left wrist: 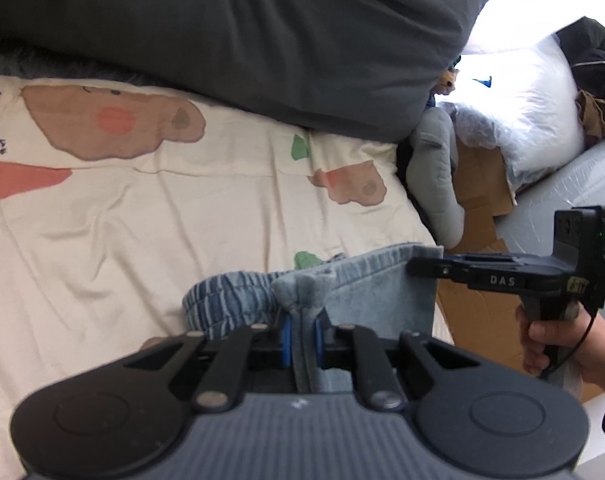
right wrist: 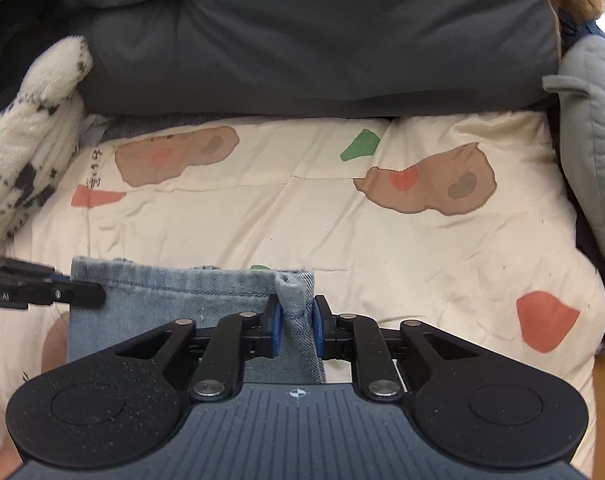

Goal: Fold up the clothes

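Denim jeans [right wrist: 174, 300], light blue and folded, stretch sideways between the two claws above the cartoon-print bed sheet [right wrist: 302, 220]. Left claw [left wrist: 302, 332] and right claw [right wrist: 296, 322] each pinch a bunched top edge tightly, both held level; a hand [left wrist: 550, 340] grips the right one's handle.

Jeans [right wrist: 174, 300] lower part hidden behind gripper body.

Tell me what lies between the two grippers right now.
A taut stretch of the denim garment spans from the left gripper to the right gripper, each clamped on an edge. The right wrist view shows it best.
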A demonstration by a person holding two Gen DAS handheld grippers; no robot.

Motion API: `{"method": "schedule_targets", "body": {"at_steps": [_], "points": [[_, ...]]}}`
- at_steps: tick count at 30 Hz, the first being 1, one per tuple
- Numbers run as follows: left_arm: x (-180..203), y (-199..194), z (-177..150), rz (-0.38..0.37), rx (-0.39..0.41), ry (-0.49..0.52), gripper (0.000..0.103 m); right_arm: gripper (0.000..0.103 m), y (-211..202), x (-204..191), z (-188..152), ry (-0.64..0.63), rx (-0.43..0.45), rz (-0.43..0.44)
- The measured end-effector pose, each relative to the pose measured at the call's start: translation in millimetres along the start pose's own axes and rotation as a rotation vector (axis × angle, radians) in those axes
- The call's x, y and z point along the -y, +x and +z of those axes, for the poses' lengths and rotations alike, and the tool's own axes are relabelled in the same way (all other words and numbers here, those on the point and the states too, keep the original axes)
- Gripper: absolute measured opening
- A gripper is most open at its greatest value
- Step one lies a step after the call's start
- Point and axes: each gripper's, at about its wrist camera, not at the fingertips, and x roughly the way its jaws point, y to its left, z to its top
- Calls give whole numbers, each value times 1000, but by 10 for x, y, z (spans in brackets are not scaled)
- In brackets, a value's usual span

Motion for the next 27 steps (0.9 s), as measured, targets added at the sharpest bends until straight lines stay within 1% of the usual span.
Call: {"method": "schedule_targets", "body": {"at_steps": [1, 2, 6, 8, 9, 11, 12, 13, 15, 20, 23, 24, 26, 27], "points": [[-8, 2, 1, 3, -1, -3, 12, 34, -18, -1, -14, 13, 9, -16], [-17, 4, 1, 5, -2, -5, 12, 39, -38, -3, -31, 24, 17, -32], [-50, 11, 4, 15, -6, -15, 12, 39, -155, -32, -144, 77, 69, -64], [-67, 14, 5, 20, -8, -21, 15, 39, -224, -93, -224, 118, 109, -80], [-74, 15, 6, 23, -8, -22, 16, 39, -246, -142, -263, 132, 127, -83], [-10, -36, 18, 30, 4, 7, 18, 39, -251, -281, -347, 141, 146, -57], [22, -62, 24, 34, 10, 22, 29, 39, -241, -355, -384, 139, 152, -42], [54, -88, 30, 37, 16, 36, 43, 39, -221, -431, -422, 134, 158, -28], [117, -139, 41, 44, 28, 66, 57, 39, -175, -547, -480, 127, 165, -9], [276, -267, 71, 62, 59, 139, 58, 39, -56, -691, -540, 130, 191, 7], [371, -343, 88, 72, 77, 183, 58, 39, 7, -702, -517, 130, 192, 7], [403, -342, 85, 56, 77, 190, 58, 39, 30, -702, -501, 127, 186, 8], [449, -294, 70, 21, 65, 205, 53, 39, 77, -702, -471, 120, 175, 7], [462, -261, 60, 4, 57, 210, 44, 39, 104, -706, -461, 111, 170, 1]]}}
